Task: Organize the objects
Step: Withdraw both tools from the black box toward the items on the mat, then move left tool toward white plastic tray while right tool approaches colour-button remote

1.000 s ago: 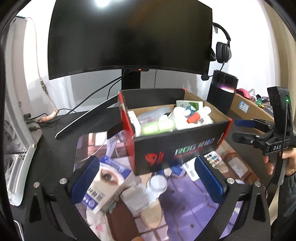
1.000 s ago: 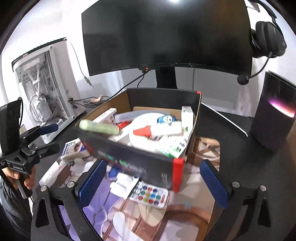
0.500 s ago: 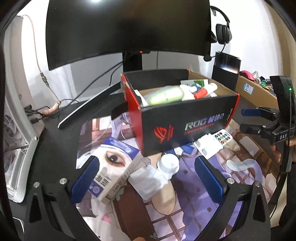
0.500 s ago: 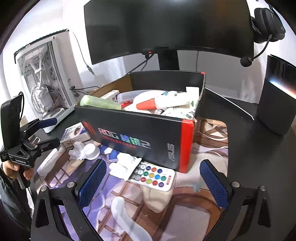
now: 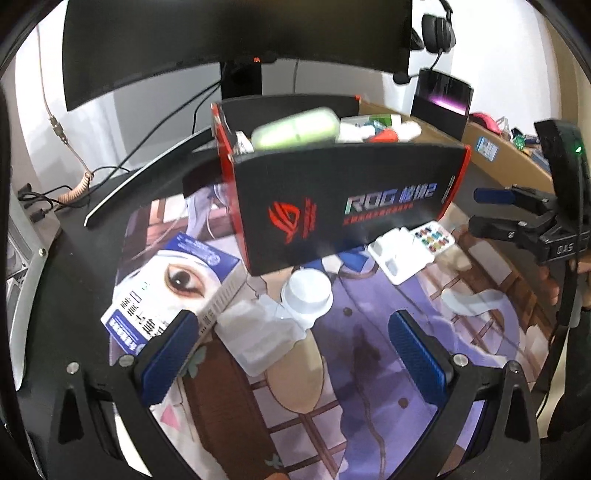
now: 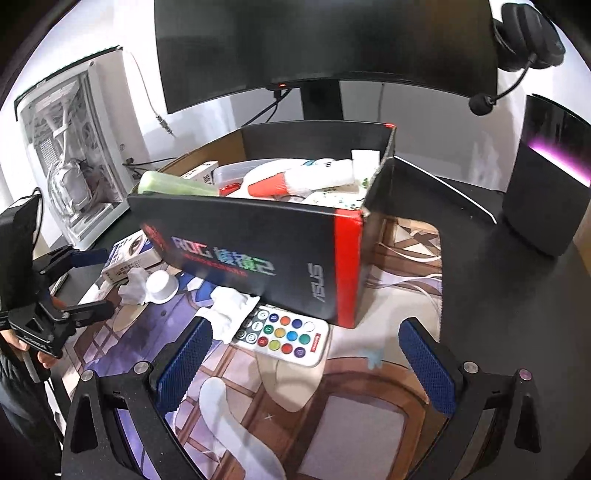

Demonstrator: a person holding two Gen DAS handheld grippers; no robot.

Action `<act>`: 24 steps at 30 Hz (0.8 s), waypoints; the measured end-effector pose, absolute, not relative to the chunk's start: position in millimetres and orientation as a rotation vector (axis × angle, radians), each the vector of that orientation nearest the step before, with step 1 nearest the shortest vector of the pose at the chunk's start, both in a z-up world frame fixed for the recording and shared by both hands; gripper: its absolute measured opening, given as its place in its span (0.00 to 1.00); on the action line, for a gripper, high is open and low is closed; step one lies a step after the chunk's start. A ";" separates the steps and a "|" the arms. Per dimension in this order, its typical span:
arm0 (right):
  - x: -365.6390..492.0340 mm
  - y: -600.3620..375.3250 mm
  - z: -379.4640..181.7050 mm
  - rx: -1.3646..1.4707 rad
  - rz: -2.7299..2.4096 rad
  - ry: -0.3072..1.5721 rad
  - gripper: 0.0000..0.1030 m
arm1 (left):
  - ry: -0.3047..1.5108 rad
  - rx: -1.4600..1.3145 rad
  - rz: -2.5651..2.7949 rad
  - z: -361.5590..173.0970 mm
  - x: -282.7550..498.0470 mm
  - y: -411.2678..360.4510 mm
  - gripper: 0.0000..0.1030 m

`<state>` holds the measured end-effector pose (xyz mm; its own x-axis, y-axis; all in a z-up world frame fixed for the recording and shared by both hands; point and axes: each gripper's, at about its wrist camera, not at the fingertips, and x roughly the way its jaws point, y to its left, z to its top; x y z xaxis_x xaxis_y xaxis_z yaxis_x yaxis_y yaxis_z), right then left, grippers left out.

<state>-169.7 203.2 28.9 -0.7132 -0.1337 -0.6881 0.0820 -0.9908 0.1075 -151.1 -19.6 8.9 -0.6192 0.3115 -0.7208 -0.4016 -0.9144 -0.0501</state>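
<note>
A black and red ROG box (image 5: 340, 206) (image 6: 258, 251), full of tubes and small packs, stands on the printed desk mat. In front of it lie a blue and white carton with an eye picture (image 5: 173, 288) (image 6: 129, 254), a crumpled clear bottle with a white cap (image 5: 280, 321) (image 6: 162, 286), a white plastic tray (image 5: 399, 254) (image 6: 232, 310) and a white remote with coloured buttons (image 5: 434, 236) (image 6: 284, 334). My left gripper (image 5: 290, 328) (image 6: 109, 281) is open just short of the bottle. My right gripper (image 6: 304, 332) (image 5: 474, 208) is open, facing the remote.
A large dark monitor (image 5: 236, 37) stands behind the box, with a headset (image 5: 437, 29) and a black speaker (image 6: 546, 188) to the right. A white PC case (image 6: 77, 147) and cables sit at the left. A person's hand (image 5: 580, 266) holds the right gripper.
Both grippers have dropped lower and come closer to the items in front of the box. The bottle and carton now fill more of the left view, the remote more of the right.
</note>
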 end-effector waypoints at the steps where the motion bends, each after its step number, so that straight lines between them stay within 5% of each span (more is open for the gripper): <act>1: -170.1 202.1 28.1 1.139 -2.797 -0.103 0.99 | 0.156 -1.104 2.509 5.1 -153.0 -19.3 1.00; 24: -175.3 198.9 15.7 1.203 -2.755 -0.095 0.99 | 0.152 -1.211 2.395 -14.2 -167.0 5.6 1.00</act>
<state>-175.3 198.9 15.7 -0.6726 -0.1479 -0.7251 0.0978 -0.9890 0.1110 -167.0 5.6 -14.2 -0.5134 0.3423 -0.7869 -0.4393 -0.8926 -0.1016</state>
